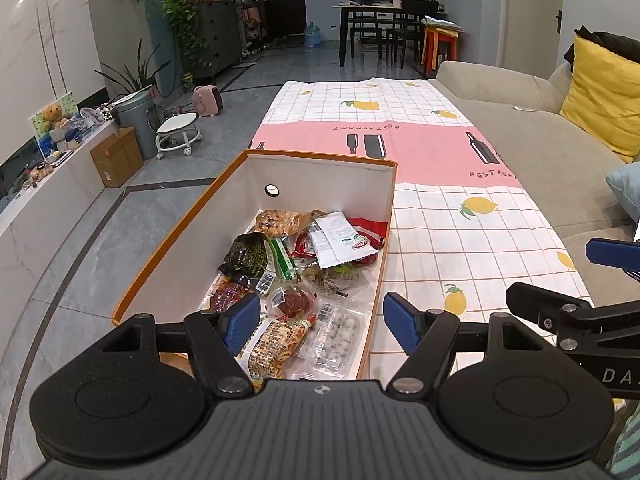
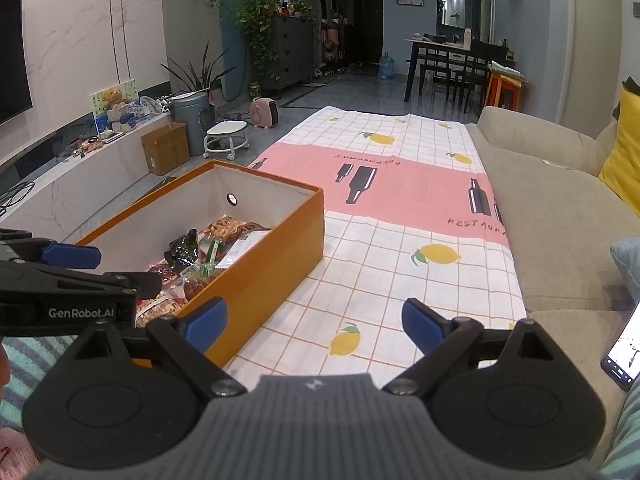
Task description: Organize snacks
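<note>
Here both the left claw [image 1: 320, 322] and right claw [image 2: 314, 326] gape empty beside the orange box [image 2: 256, 280] heaped with snack packets [image 1: 304, 264].

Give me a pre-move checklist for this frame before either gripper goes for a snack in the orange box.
1. Left gripper open and empty: ok.
2. Right gripper open and empty: ok.
3. Left gripper over the orange box, snack packets between its fingers' line of view: ok.
4. Right gripper over the tablecloth, beside the box, not above it: not ok for a pick.
5. Snacks piled and overlapping, single packet free to pinch: cannot tell.
6. Destination for sorted snacks visible: not ok.
</note>
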Action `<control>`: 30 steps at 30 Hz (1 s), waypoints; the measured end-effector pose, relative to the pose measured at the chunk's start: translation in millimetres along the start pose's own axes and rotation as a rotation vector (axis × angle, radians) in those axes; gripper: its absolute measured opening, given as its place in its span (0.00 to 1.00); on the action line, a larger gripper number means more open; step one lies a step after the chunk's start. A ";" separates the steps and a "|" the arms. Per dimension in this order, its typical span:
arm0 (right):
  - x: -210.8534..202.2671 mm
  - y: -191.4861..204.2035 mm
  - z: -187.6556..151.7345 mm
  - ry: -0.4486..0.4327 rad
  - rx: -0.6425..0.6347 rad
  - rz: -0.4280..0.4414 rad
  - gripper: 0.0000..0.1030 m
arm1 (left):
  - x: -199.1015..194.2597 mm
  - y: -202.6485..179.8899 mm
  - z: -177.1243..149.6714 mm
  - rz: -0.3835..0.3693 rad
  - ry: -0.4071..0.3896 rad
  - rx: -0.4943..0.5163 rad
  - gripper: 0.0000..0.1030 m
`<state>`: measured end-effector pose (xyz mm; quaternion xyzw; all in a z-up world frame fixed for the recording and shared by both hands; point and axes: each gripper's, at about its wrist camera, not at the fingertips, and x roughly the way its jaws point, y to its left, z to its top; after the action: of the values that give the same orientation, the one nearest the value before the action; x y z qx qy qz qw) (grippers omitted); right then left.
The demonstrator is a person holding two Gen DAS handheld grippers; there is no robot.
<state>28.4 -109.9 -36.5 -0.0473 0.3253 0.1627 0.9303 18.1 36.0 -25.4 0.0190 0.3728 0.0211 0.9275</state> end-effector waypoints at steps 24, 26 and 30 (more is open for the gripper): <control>1.0 0.6 -1.8 -0.006 -0.010 -0.011 0.90 | -0.8 1.3 1.0 0.001 0.004 0.000 0.80; 0.9 0.7 -1.7 -0.007 -0.011 -0.011 0.90 | -0.9 1.7 1.1 0.002 0.004 0.000 0.80; 0.6 1.3 -1.7 -0.009 -0.012 -0.010 0.90 | -1.3 2.0 1.6 -0.002 0.002 0.000 0.80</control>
<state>27.4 -108.9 -38.2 -0.0538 0.3200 0.1600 0.9322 18.2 38.0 -23.2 0.0186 0.3738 0.0203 0.9271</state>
